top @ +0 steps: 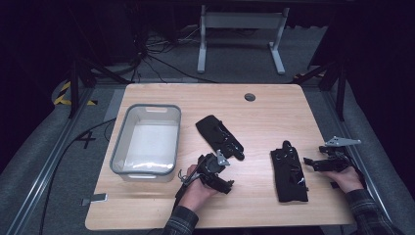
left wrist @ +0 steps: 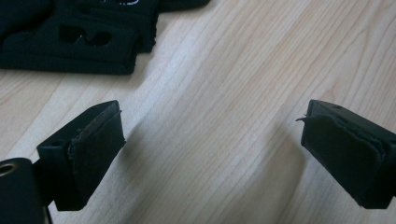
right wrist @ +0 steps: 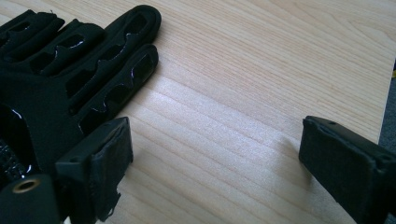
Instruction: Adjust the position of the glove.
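Gloves were the work in hand: two black ones lay flat on the tabletop [top: 264,205], well apart from each other. One glove [top: 220,135] lay just beyond the left tool [top: 221,172], up and slightly right of it in the high view; in the left gripper view the same glove [left wrist: 79,42] sat past the jaws at the upper left, clear of both pads, with only bare wood between them. The left tool was released, its jaws standing wide with nothing between them. The other glove [top: 289,172] lay just beside the right tool [top: 313,164], on the side toward the left tool, its fingers pointing away from the person. In the right gripper view this glove [right wrist: 70,70] spread out ahead of the left-hand jaw, close against that pad [right wrist: 114,161], though whether they touched could not be told, while the opposite jaw stood over bare wood. The right tool [right wrist: 212,163] was also released, its jaws spread wide and holding nothing. A clear plastic bin [top: 147,142] stood on the tabletop beyond the left tool, on the side away from the right tool, near it but apart from both gloves.
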Demonstrator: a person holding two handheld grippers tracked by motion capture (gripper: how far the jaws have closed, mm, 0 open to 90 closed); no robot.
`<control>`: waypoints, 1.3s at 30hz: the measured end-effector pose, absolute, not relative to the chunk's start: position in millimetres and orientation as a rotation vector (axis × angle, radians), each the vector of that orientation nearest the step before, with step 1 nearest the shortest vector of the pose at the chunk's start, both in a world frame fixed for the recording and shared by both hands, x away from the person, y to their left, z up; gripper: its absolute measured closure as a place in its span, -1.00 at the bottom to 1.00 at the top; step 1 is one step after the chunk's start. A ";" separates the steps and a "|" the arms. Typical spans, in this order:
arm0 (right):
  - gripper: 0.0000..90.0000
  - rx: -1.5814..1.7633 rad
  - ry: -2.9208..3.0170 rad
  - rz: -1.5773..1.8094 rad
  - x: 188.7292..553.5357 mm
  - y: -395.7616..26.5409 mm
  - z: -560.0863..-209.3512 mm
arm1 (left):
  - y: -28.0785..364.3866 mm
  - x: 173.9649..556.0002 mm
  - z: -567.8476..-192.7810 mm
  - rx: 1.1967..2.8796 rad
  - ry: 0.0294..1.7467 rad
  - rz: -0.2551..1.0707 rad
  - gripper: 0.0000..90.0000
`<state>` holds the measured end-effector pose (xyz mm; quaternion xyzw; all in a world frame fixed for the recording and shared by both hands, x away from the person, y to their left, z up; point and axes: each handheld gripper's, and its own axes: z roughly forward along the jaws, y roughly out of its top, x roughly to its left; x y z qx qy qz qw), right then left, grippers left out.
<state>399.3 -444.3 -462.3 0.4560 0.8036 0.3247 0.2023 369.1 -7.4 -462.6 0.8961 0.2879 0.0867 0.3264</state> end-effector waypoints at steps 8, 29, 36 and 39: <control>-0.80 1.271 2.253 0.907 399.6 -444.0 -462.3 | -7.9 382.6 -448.3 2.321 0.745 0.180 -0.38; -0.80 1.265 2.257 0.908 399.6 -443.9 -462.3 | -19.7 425.4 -431.8 2.338 0.842 0.292 0.99; -0.80 1.266 2.256 0.908 399.6 -443.9 -462.3 | -27.0 434.9 -444.9 2.385 0.851 0.267 1.00; -0.80 1.266 2.256 0.909 399.6 -443.9 -462.3 | -32.2 435.0 -445.0 2.384 0.836 0.255 0.99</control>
